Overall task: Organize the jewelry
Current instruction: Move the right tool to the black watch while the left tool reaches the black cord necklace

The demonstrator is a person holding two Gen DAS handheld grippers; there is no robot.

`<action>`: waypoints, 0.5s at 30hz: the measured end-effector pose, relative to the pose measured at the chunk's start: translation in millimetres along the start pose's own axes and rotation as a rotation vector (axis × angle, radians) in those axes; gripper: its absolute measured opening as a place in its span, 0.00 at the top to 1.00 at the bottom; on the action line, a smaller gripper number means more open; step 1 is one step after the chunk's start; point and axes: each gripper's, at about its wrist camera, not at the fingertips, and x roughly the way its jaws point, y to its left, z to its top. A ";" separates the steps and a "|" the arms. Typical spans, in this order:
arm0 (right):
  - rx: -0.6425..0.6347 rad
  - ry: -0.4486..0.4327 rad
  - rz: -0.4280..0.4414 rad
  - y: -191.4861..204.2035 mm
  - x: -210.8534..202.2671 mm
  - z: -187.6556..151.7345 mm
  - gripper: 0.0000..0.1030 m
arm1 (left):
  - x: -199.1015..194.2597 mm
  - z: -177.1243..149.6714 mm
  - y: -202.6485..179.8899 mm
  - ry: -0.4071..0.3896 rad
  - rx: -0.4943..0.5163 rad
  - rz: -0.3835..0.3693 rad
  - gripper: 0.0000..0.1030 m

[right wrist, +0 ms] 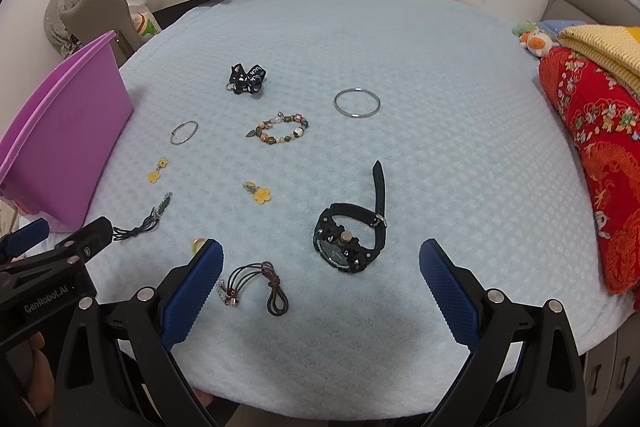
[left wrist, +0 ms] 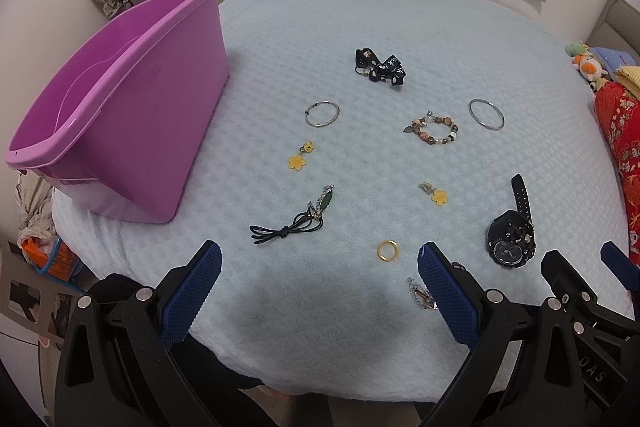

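While hovering above the blanket (left wrist: 400,39), both grippers' jaws wide, seemingly level.

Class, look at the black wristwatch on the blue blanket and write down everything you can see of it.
The black wristwatch is chunky, with a round dark dial and knobs on its rim; it looks like plastic or rubber. It lies on the pale blue blanket, its strap buckled into a loop with the tail pointing away from the cameras. It sits just ahead of the open right gripper, which does not touch it. Nothing else touches it.
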 end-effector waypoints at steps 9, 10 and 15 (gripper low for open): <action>0.004 0.037 0.033 -22.4 16.3 -22.5 0.09 | 27.7 -21.4 26.5 0.049 -0.035 -0.059 0.06; 0.013 0.044 0.039 -25.9 18.4 -25.5 0.09 | 31.3 -24.5 30.1 0.054 -0.041 -0.066 0.06; 0.064 0.061 0.059 -44.8 28.5 -33.9 0.09 | 49.5 -36.2 41.0 0.063 -0.049 -0.073 0.06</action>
